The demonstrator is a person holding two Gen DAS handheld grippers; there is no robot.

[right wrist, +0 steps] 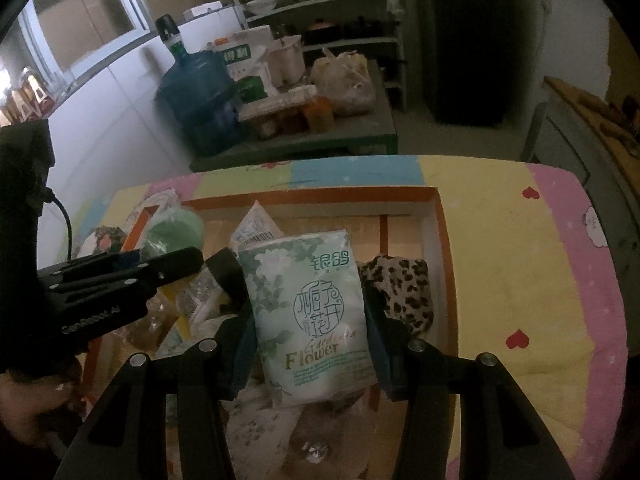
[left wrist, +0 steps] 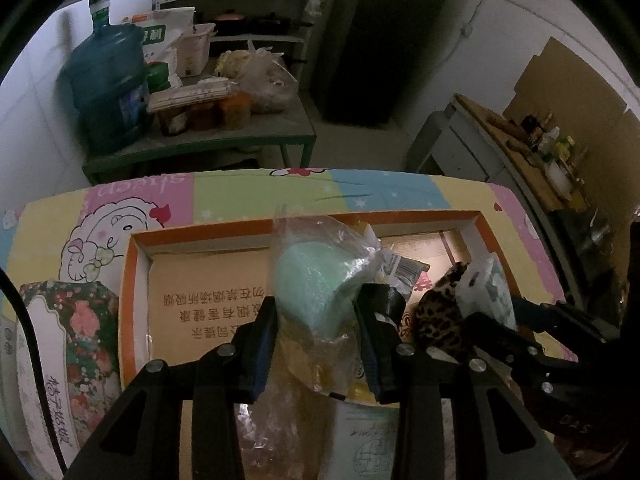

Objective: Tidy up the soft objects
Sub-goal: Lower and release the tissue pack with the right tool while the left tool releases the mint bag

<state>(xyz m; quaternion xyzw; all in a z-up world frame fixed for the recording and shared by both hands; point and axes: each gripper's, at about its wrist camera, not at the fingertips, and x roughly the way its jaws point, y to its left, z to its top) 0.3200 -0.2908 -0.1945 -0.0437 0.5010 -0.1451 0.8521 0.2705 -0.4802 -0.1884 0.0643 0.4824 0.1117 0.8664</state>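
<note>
Left wrist view
- Left tongs (left wrist: 316, 316): clenched on a clear plastic bag holding a mint-green sponge (left wrist: 306, 280), above the box.
- Box (left wrist: 138, 280): shallow cardboard tray with orange rim, on the surface (left wrist: 224, 196) with its pastel cartoon cloth.
- Leopard-print cloth (left wrist: 440, 312): in the box, right of the bag.
- Floral pack (left wrist: 76, 320): left of the box, outside it.

Right wrist view
- Right tongs (right wrist: 310, 320): grasping a tissue pack (right wrist: 308, 308) printed "Flower", upright over the box (right wrist: 444, 264).
- Leopard-print cloth (right wrist: 400, 292): in the box, just right of the pack.
- Left tongs (right wrist: 176, 264): at left, green sponge (right wrist: 172, 228) beyond them.
</note>
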